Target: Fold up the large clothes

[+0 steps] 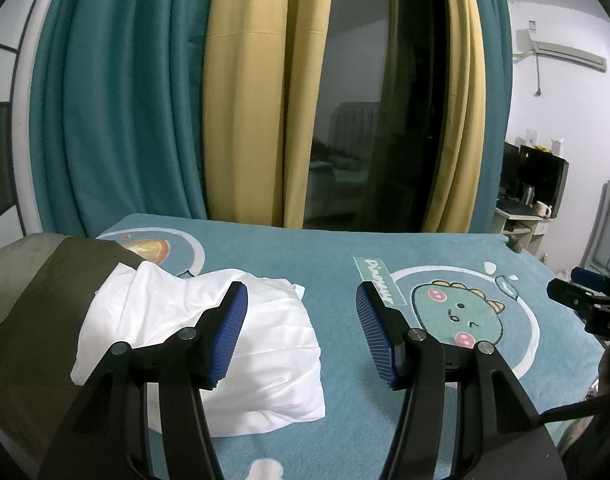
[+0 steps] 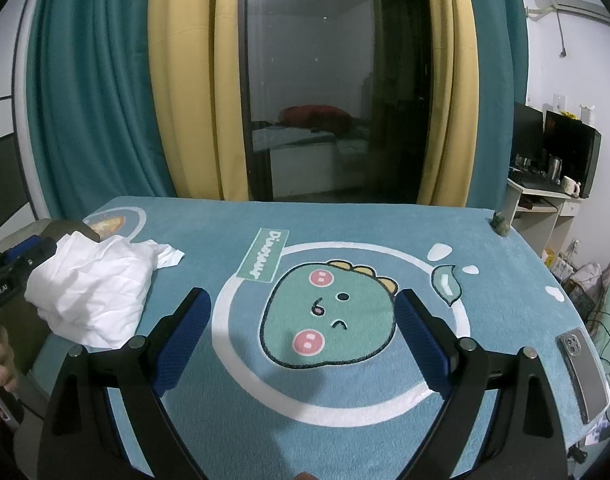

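White garment [image 1: 261, 356] lies bunched in a creased, roughly folded bundle at the left side of the teal dinosaur-print worktop [image 1: 333, 248], partly over an olive cloth [image 1: 37, 320]. Left tongs [image 1: 301, 336] and right tongs [image 2: 301, 344] both gape wide, holding nothing.

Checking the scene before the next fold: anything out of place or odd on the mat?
Two things. The white garment lies bunched at the mat's left side, partly on a dark olive cloth, not spread out. A phone lies near the mat's right edge. Both tongs, left and right, are open and empty.
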